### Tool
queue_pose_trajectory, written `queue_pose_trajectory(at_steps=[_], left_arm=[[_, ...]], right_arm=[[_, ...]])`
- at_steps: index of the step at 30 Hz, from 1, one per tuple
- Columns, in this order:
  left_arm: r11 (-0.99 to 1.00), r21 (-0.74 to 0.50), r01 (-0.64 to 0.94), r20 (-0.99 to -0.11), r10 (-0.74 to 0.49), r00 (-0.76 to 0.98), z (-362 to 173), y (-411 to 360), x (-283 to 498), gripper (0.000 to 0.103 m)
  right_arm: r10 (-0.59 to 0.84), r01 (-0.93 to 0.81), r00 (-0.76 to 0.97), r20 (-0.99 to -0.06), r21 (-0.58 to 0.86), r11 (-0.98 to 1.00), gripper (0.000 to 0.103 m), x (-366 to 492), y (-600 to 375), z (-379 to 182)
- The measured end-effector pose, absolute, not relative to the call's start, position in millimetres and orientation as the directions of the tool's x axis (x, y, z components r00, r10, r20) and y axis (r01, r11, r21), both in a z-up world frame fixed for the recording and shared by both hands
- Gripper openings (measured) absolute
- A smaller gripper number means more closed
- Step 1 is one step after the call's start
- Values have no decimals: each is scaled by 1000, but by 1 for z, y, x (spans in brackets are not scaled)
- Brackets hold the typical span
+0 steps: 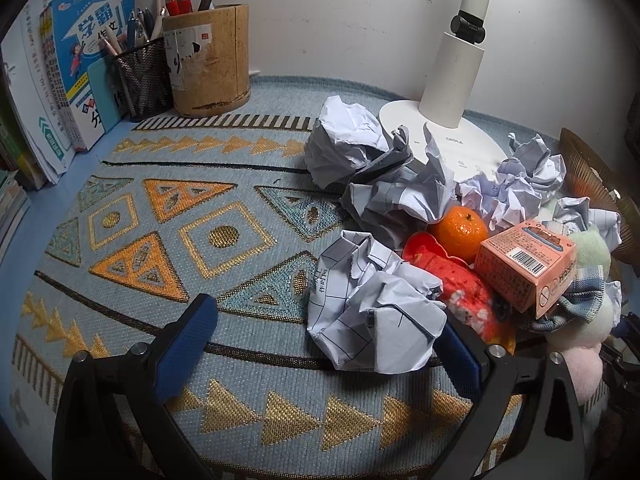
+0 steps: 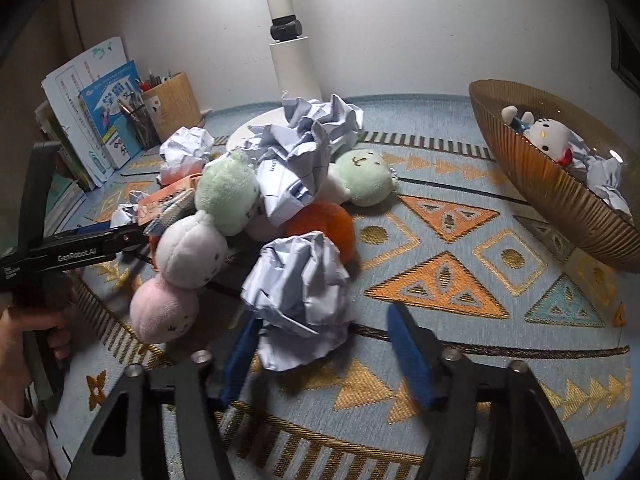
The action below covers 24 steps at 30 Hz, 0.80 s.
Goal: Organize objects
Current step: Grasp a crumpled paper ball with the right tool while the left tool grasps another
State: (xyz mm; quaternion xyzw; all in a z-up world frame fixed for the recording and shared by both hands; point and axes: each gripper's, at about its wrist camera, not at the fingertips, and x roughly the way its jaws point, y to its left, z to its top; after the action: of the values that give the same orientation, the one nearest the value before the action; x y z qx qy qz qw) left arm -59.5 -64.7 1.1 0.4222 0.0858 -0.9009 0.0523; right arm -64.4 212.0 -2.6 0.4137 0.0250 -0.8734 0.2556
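Nearest my left gripper [image 1: 324,316] lies a gridded paper ball [image 1: 376,312], sitting on the table's patterned cloth [image 1: 240,412] between open fingers [image 1: 188,344]: the left one stands clear of it and the right one is just against its edge, so nothing is gripped. If I close from here, I judge the far finger could catch the red crinkled thing [image 1: 452,284] and the pink carton [image 1: 528,268] leaning behind it, and that shove might set the orange [image 1: 460,232] rolling off the heap. On my right gripper [image 2: 322,318] the fingers are open too, with a plain paper ball [image 2: 296,300] between them, touching the left finger and apart from the right. Paper this loosely crumpled may squash and slip out rather than hold. Both tools work near the same pile, so I could knock one against the other, or drag the three-ball plush [image 2: 192,248] along. Further right, the amber bowl [image 2: 556,204] already holds a white cat plush [image 2: 548,136] and paper. For writing: the blue book [image 1: 92,52] shows "学霸" and "作文", the lamp base [image 1: 456,148] reads "OPPLE", the carton carries a barcode with print too small to read, and the left tool's side says "GeaRobot.AI".
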Motion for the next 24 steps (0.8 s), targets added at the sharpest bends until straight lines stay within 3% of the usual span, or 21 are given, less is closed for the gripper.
queue_pose_trajectory(at_steps=[1,14,24], left_arm=[[-977,-155,147,-744,18,-668,5,-67,-56,43],[-942,-186,278,-665,-88,-742,19,-87,-32,43],[-965,-139,224,-638,-86,-765,26,-74,-30,44]], right_arm=[[-440,474,-525,-729,178,-862,39,-63,211,-2],[-539,510,-619,-572,230,-829,39,-41,226,21],[-568,574,-638,-519,171,-801,40,-23,225,30]])
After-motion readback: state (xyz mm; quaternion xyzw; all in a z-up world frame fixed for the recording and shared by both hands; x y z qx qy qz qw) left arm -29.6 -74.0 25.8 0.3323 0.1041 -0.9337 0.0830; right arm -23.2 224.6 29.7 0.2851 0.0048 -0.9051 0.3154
